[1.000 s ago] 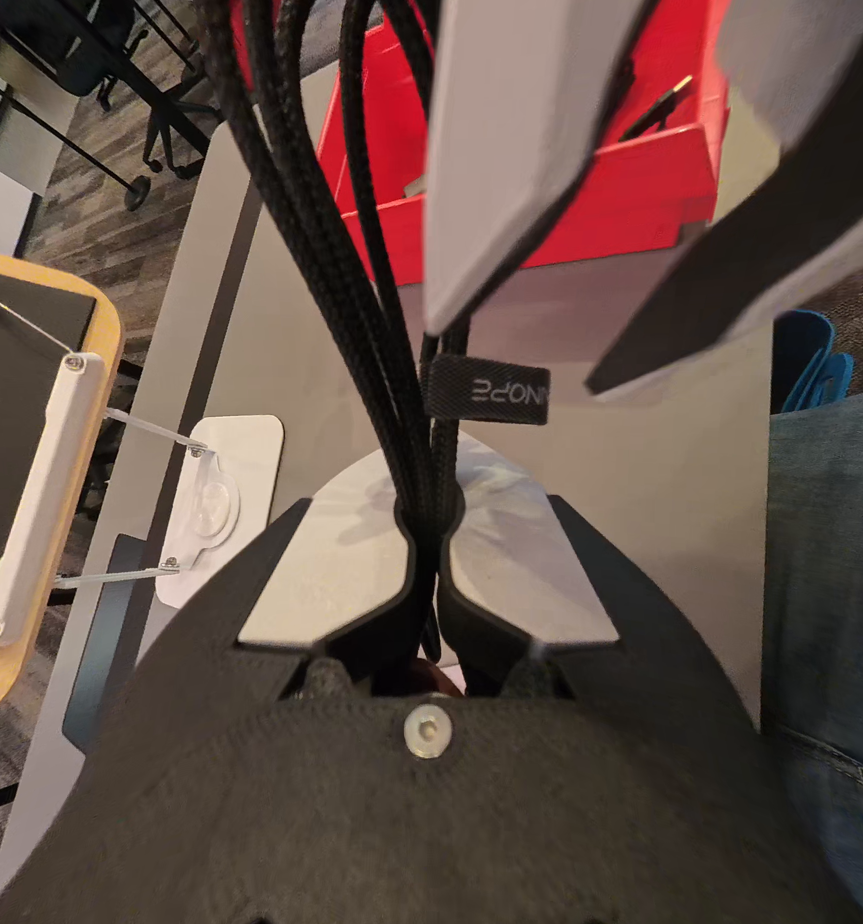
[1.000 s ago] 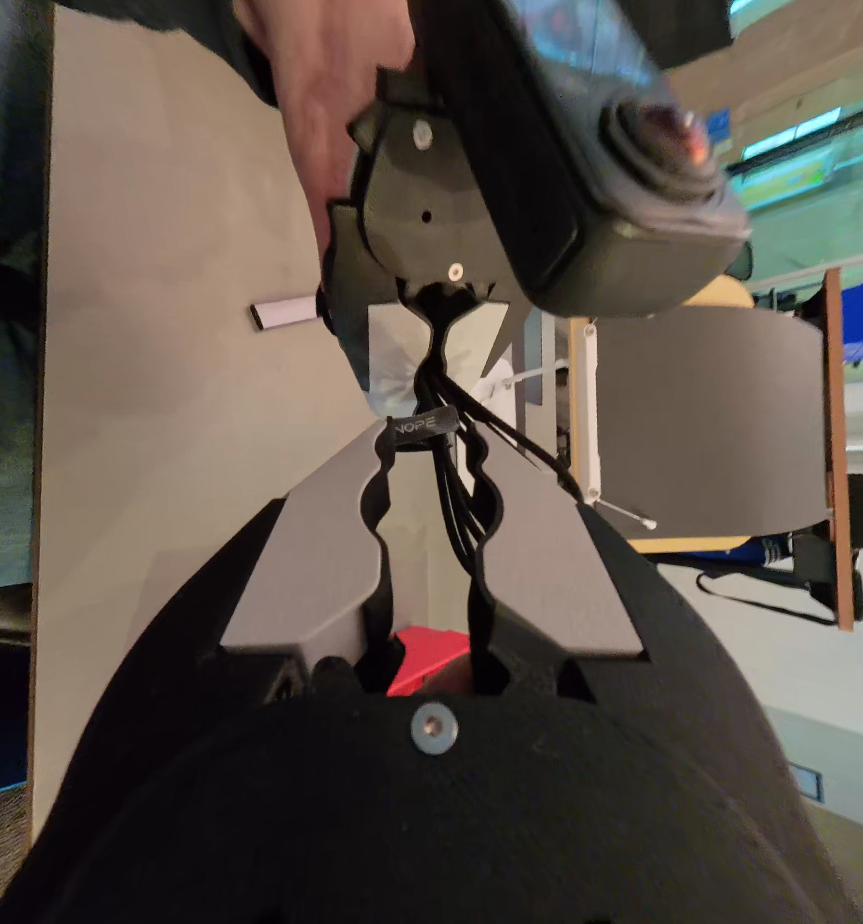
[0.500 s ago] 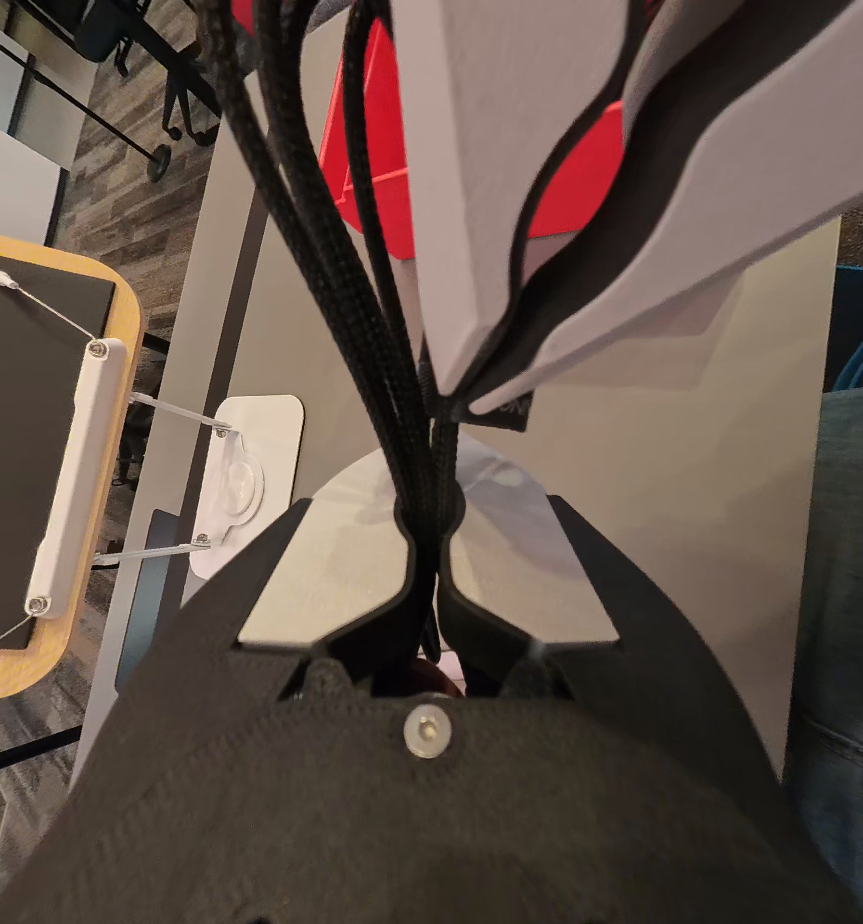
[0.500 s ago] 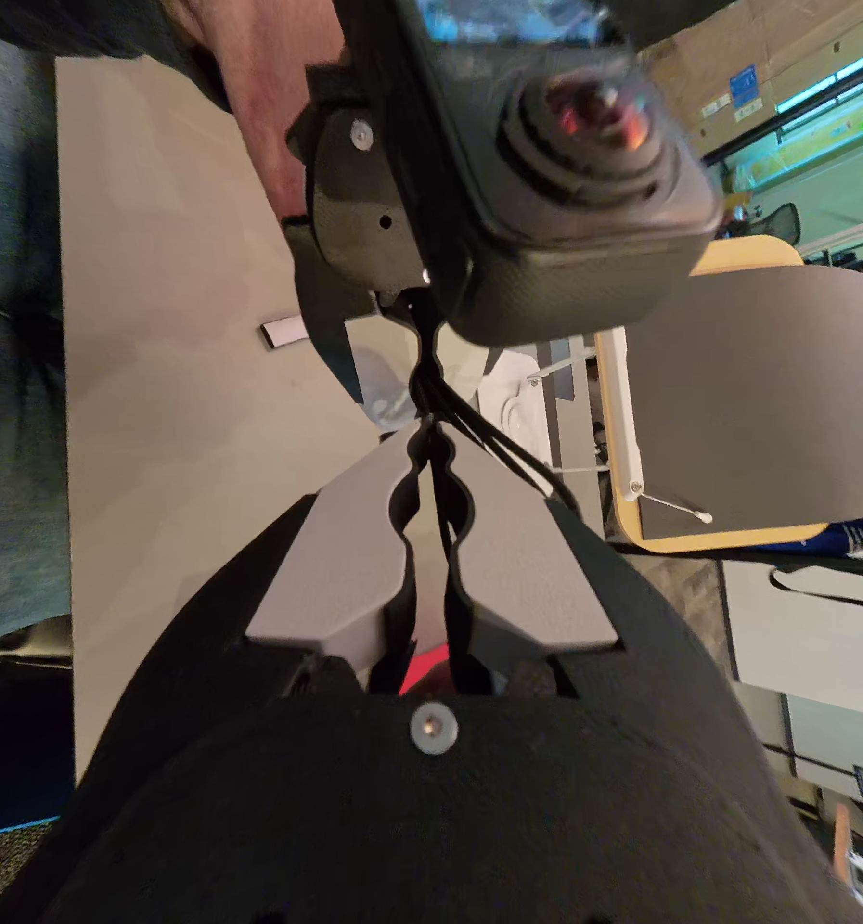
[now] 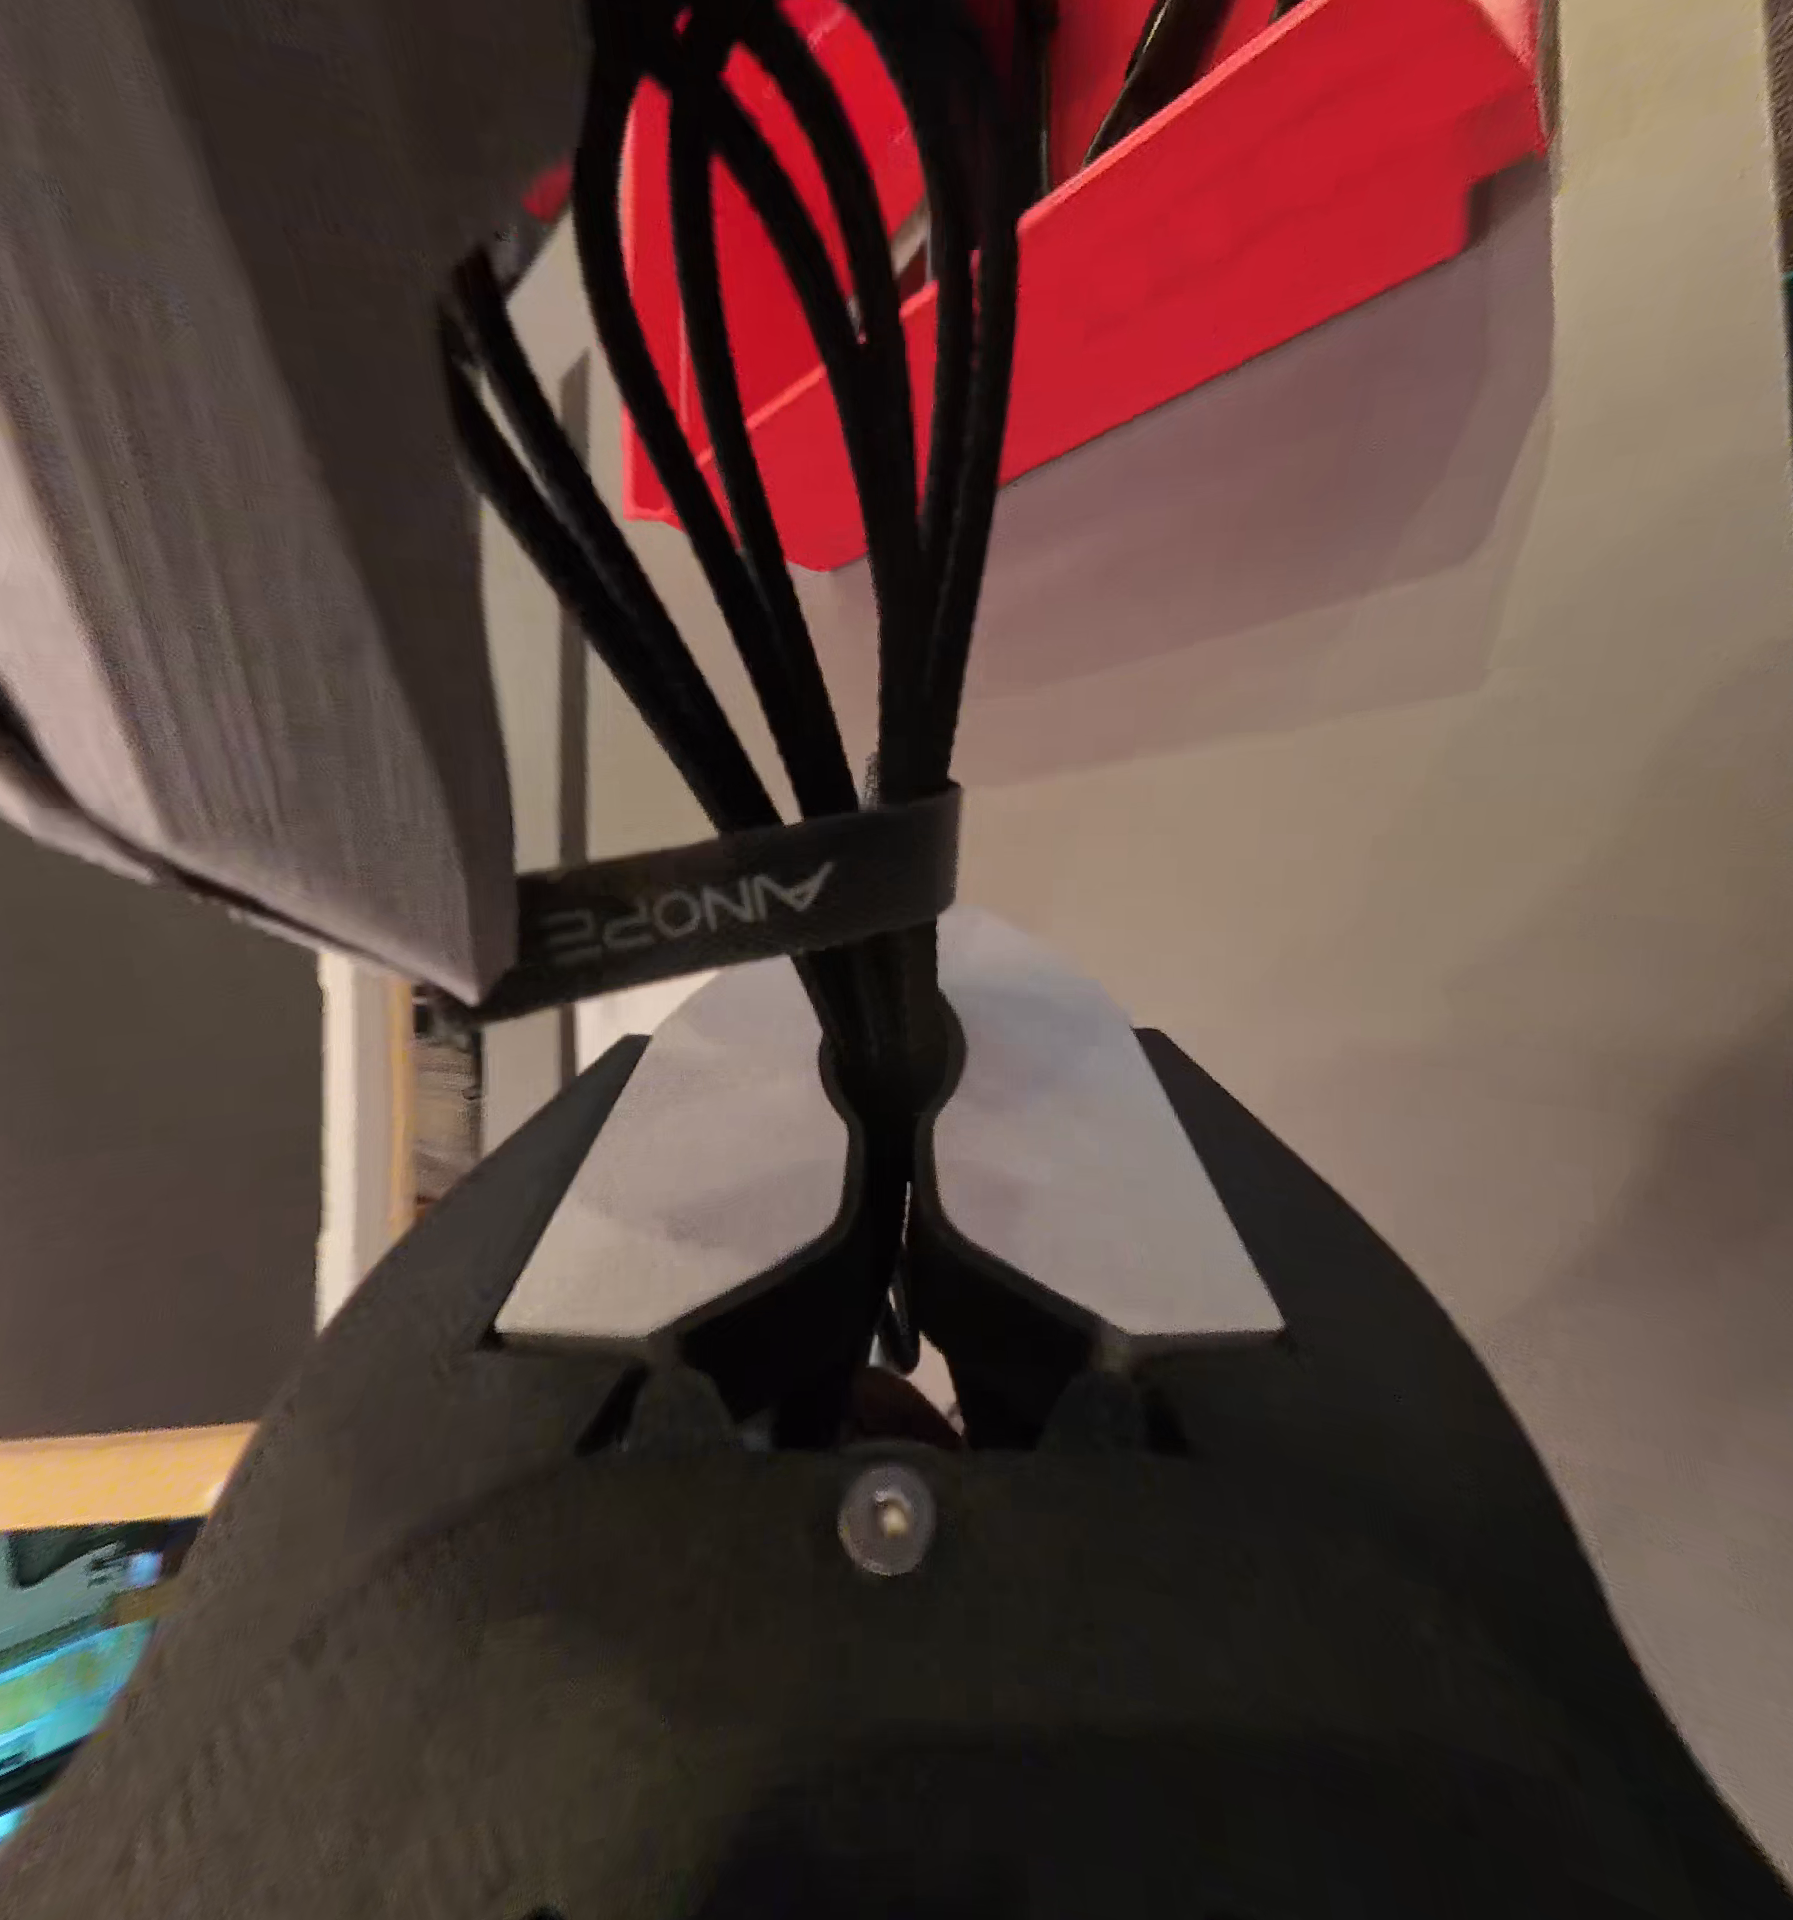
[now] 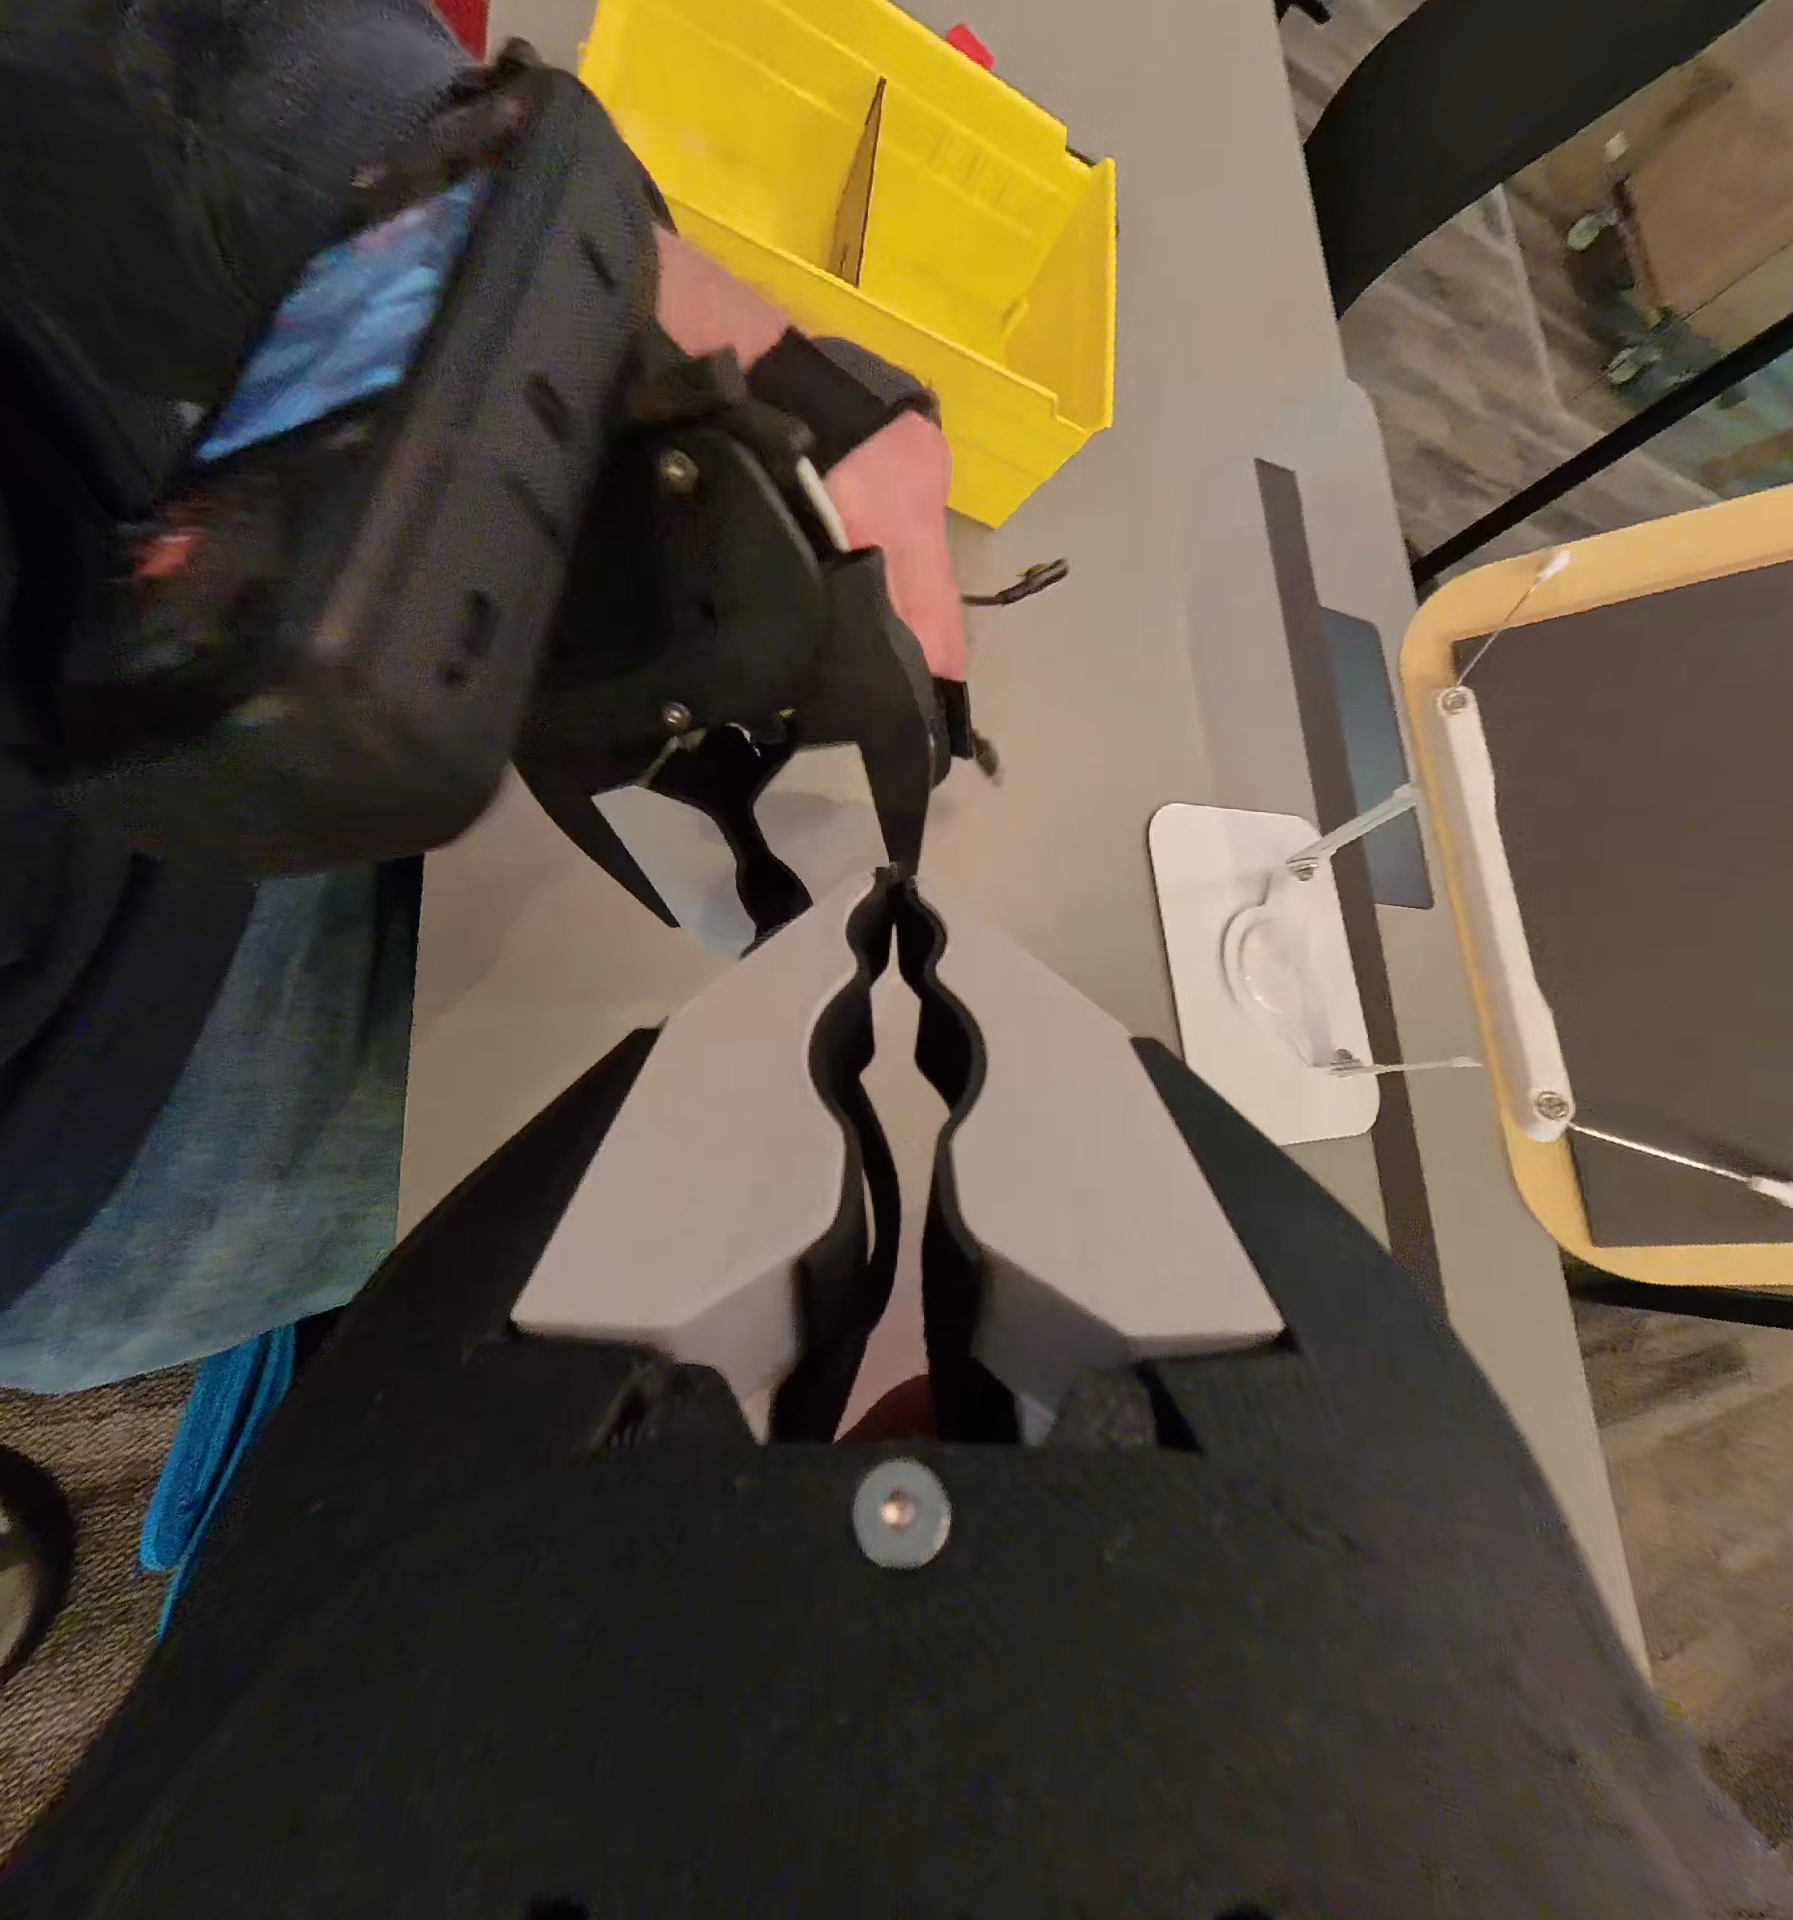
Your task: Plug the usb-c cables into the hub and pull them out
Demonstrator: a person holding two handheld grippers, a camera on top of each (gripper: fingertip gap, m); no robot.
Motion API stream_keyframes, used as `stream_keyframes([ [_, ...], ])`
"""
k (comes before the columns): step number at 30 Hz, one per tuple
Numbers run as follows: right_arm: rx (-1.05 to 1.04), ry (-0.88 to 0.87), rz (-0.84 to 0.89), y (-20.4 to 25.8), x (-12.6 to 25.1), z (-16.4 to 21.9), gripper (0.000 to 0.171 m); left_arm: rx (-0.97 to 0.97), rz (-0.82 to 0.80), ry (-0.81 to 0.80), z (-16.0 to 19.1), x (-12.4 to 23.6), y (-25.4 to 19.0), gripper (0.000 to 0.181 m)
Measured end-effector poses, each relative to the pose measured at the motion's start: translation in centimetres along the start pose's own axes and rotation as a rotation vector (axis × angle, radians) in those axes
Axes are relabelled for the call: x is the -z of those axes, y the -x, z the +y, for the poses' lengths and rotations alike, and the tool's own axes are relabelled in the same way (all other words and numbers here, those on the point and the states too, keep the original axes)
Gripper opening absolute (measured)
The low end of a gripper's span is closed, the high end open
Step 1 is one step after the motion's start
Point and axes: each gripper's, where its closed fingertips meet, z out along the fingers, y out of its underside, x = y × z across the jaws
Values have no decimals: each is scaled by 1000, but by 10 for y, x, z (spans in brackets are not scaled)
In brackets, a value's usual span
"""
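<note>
Clamping the black cable bundle (image 5: 861,665), the left gripper (image 5: 887,1049) is hovering while the right gripper (image 6: 897,894) is pinching its strap (image 5: 736,909).

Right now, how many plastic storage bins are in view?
2. A red bin lies ahead of the left gripper; a yellow bin sits far across the table in the right wrist view. More may be hidden.
</note>
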Motion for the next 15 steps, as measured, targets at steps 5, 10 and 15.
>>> stream_keyframes([
  [5, -89, 9, -65, -3, -1, 6, 0, -124, -169, 13, -5, 6, 13, 0],
  [10, -210, -26, -113, -3, -1, 11, 0, -248, -348, -1, -7, 13, 26, 0],
  [15, -305, -93, -195, 4, 1, 14, 0, -342, -477, -82, -21, 29, 35, 0],
])
